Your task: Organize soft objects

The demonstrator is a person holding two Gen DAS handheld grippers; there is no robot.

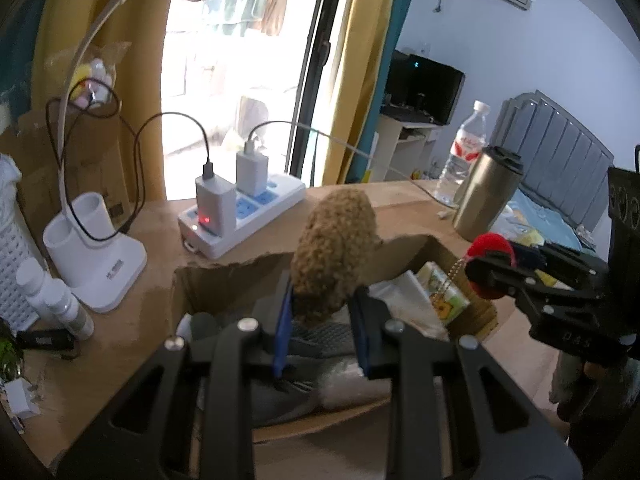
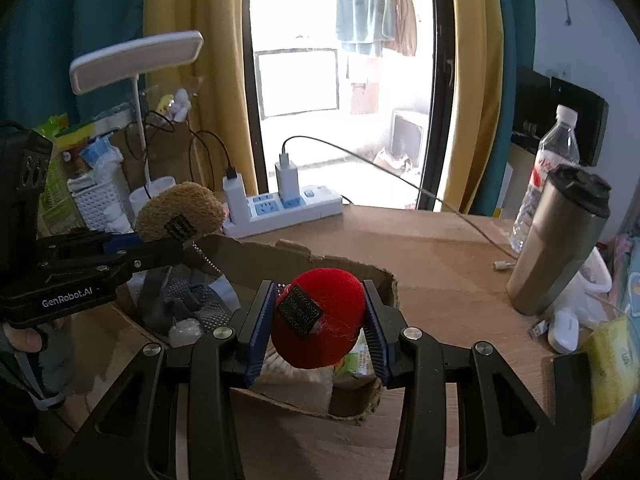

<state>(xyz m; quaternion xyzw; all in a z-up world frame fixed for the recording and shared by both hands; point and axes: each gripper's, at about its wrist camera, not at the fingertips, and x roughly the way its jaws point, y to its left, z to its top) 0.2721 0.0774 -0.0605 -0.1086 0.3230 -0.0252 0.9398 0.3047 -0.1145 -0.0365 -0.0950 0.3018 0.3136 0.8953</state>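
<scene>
left tool [image 1: 322, 312] of mine grips the brown plush [image 1: 334, 256] above the cardboard box [image 1: 224, 280] on the table [image 1: 132, 344]. from the right wrist, my right tool [image 2: 318, 328] clamps the red plush ball [image 2: 320, 318] over that box's near corner.

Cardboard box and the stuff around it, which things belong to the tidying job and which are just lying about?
Job: brown plush in left gripper; red plush ball in right gripper; cardboard box.

Lying about: power strip, steel tumbler, water bottle, desk lamp.
</scene>
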